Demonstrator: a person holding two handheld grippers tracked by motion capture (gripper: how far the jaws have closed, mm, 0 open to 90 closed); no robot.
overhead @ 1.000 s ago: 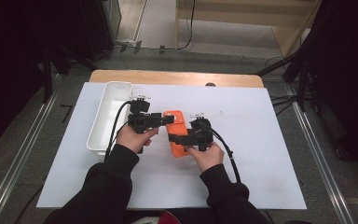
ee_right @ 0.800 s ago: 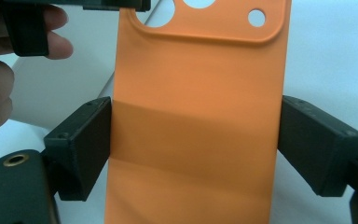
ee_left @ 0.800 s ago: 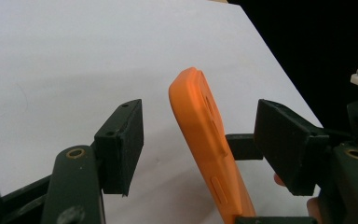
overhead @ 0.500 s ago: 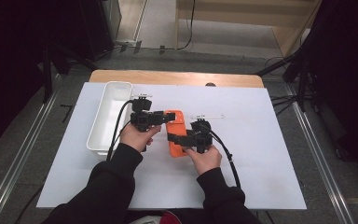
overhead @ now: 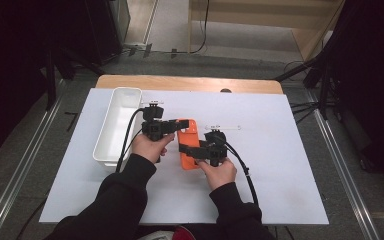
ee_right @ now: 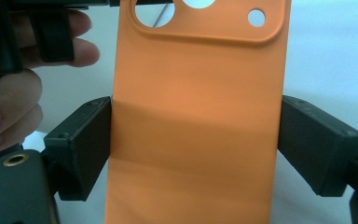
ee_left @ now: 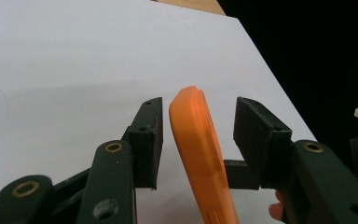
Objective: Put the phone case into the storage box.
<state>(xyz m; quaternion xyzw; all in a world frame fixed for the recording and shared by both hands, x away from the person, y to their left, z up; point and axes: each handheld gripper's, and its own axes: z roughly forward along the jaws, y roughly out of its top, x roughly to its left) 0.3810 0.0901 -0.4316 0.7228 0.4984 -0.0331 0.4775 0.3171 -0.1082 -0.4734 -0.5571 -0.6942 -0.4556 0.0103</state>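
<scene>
Two hands, two grippers, meeting at the middle of the table.

Both forearms in dark sleeves come in from the near edge. The left hand (overhead: 147,146) points the left gripper (ee_left: 198,135) to the right; its jaws have just been closing, with the phone case (overhead: 188,142) edge-on between them and a gap on each side. The right hand (overhead: 220,172) points the right gripper (ee_right: 196,140) to the left, both pads pressed on the case's long edges.

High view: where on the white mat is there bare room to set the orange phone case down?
Free: the mat right of the right gripper, and its near strip. Crowded: the middle, around the phone case, left gripper and white bin.
</scene>
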